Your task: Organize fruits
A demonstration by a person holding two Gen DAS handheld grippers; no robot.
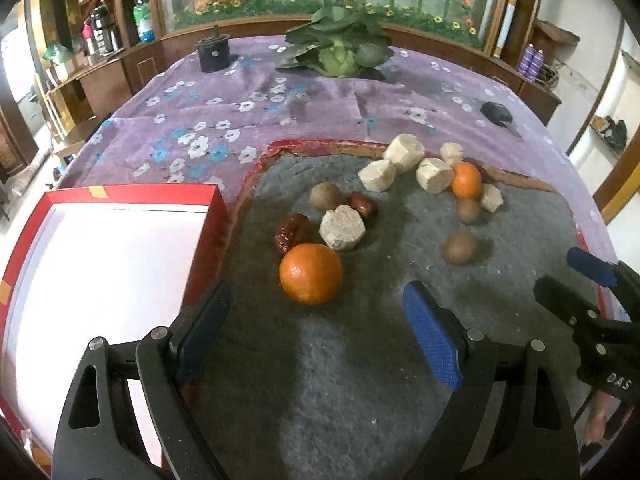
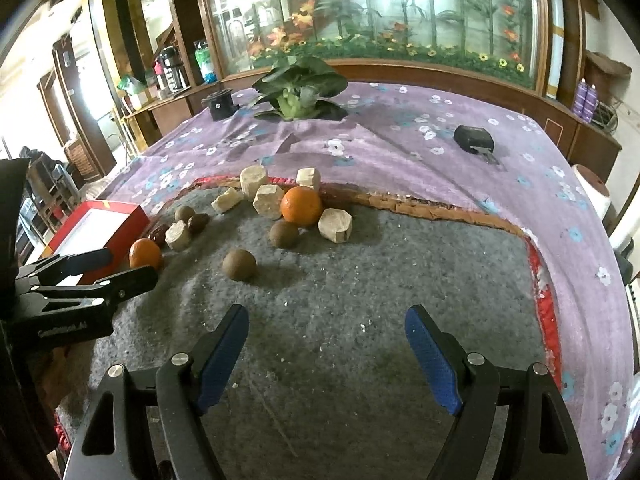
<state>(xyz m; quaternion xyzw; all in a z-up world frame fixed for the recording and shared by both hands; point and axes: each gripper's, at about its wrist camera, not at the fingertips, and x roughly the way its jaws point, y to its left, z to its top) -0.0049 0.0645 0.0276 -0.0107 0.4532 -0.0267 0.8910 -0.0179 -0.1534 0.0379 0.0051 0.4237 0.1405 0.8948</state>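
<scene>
My left gripper (image 1: 316, 300) is open and empty, its jaws wide, just short of a near orange (image 1: 311, 273) on the grey mat (image 1: 320, 360). Behind the orange lie two red dates (image 1: 290, 231), a pale cut chunk (image 1: 342, 227) and a brown round fruit (image 1: 325, 197). An empty red box with a white inside (image 1: 100, 280) stands to the left. My right gripper (image 2: 326, 316) is open and empty over bare mat. Ahead of it are a brown fruit (image 2: 239, 265), another (image 2: 284, 233), a second orange (image 2: 301, 205) and several pale chunks (image 2: 335, 225).
A purple flowered cloth (image 1: 320, 96) covers the table beyond the mat. A leafy cabbage (image 1: 340, 56), a black round holder (image 1: 214, 54) and a small black device (image 2: 474, 139) lie on it. The other gripper shows at the right edge (image 1: 592, 300).
</scene>
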